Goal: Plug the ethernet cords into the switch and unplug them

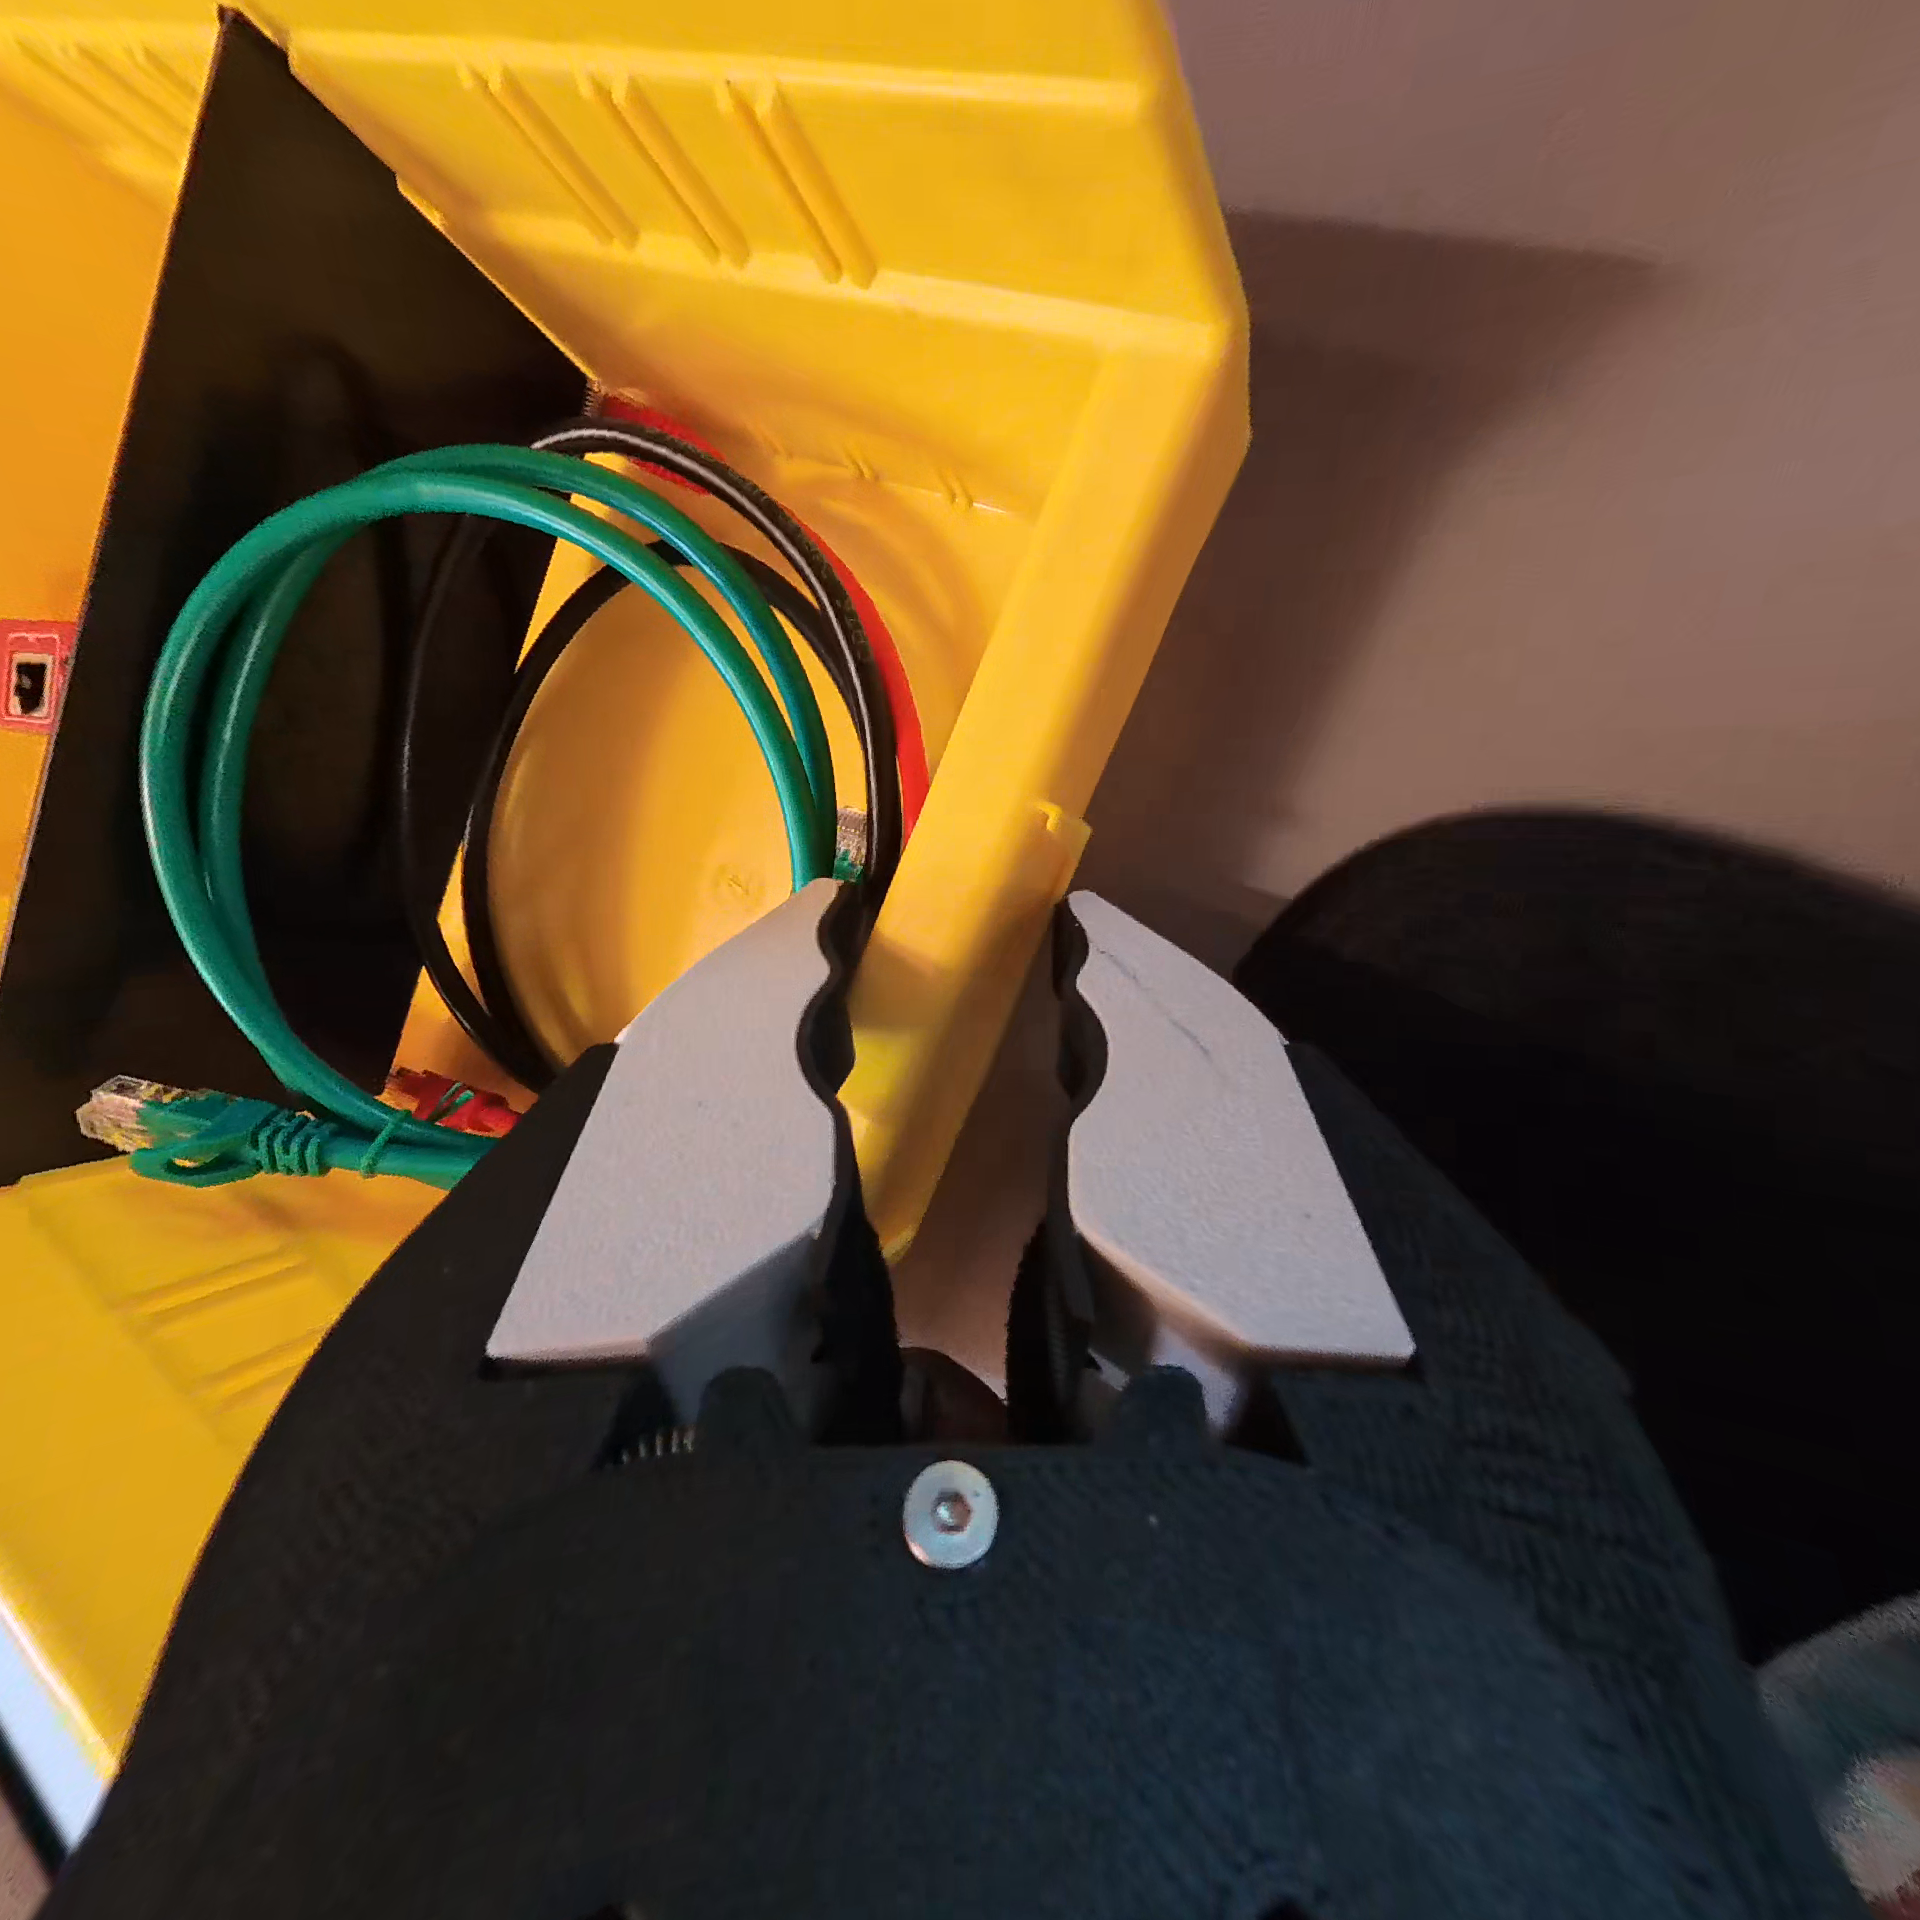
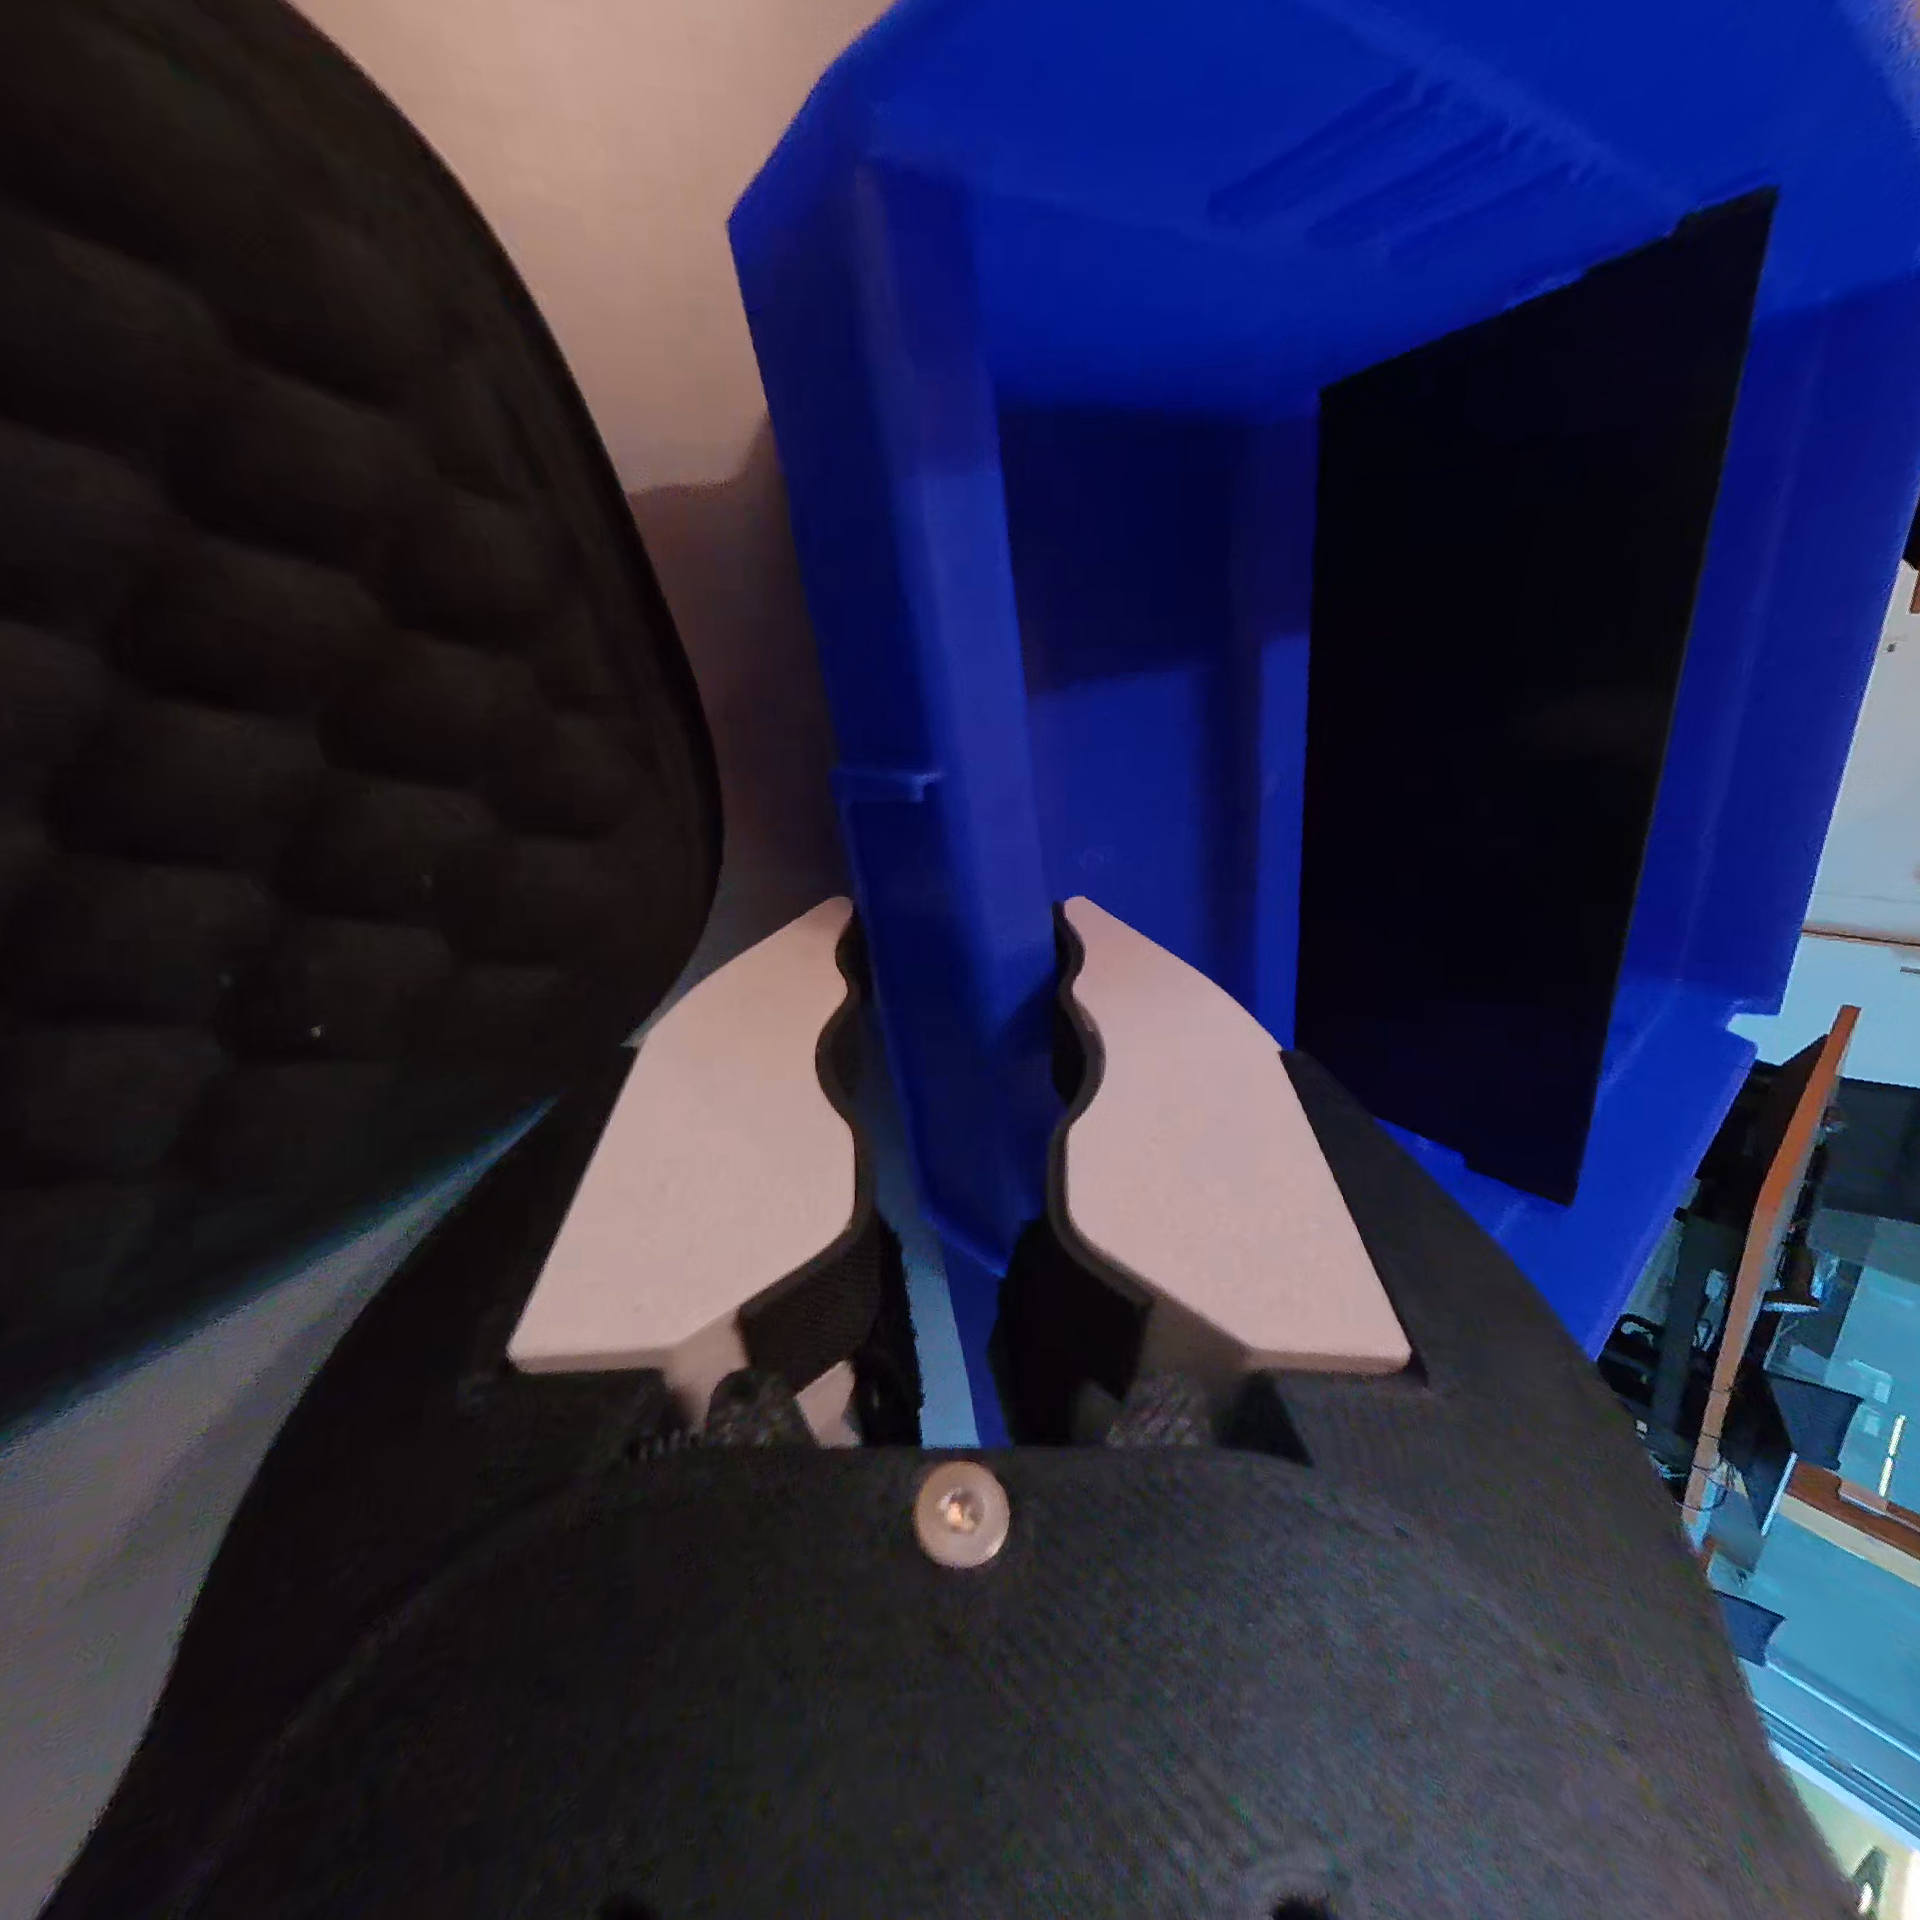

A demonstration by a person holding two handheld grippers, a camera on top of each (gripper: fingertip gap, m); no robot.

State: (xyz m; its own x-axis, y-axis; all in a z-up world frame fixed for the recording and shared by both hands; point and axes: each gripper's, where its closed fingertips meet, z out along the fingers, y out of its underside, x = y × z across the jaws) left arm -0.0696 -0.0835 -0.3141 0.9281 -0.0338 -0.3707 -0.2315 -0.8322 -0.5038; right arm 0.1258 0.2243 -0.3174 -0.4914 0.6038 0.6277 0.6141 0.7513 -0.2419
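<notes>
My left gripper (image 1: 951, 904) is shut on the rim wall of a yellow plastic bin (image 1: 790, 270). Inside the bin lie coiled ethernet cords: a green cord (image 1: 468, 499) with a clear plug (image 1: 114, 1110) at the lower left, a black cord (image 1: 478, 831) and a red cord (image 1: 894, 665). A black divider panel (image 1: 291, 416) stands in the bin. My right gripper (image 2: 956, 914) is shut on the rim wall of a blue plastic bin (image 2: 1143, 260), which holds a black panel (image 2: 1517, 707). No switch is in view.
A black padded case (image 2: 291, 623) lies left of the blue bin and shows in the left wrist view (image 1: 1621, 1091) to the right of the yellow bin. A pale wall (image 1: 1558, 416) lies behind. Furniture and clutter (image 2: 1808, 1351) show at the far right. Tip to tip, the grippers are about 35 cm apart.
</notes>
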